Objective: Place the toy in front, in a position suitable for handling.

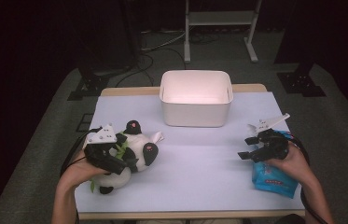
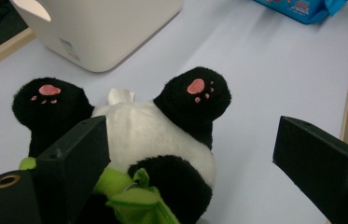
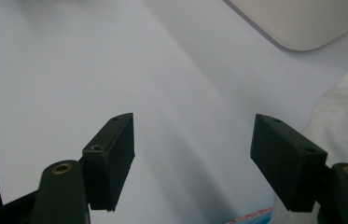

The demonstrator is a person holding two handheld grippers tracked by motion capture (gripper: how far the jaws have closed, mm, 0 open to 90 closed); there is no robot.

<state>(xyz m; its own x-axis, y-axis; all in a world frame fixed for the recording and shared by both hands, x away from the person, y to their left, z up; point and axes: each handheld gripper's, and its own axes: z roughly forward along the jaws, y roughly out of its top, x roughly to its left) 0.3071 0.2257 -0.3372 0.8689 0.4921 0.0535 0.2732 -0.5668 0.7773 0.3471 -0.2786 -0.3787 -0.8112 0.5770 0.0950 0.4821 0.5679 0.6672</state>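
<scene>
My left tool (image 1: pixel 124 156) sits over the panda toy (image 1: pixel 136 147), jaws apart, one jaw against its white belly, nothing clamped. The panda lies on the counter (image 1: pixel 199 158), left of the white bin (image 1: pixel 196 98). My right tool (image 1: pixel 251 147) hovers above the blue packet (image 1: pixel 274 179), jaws wide, empty.
</scene>
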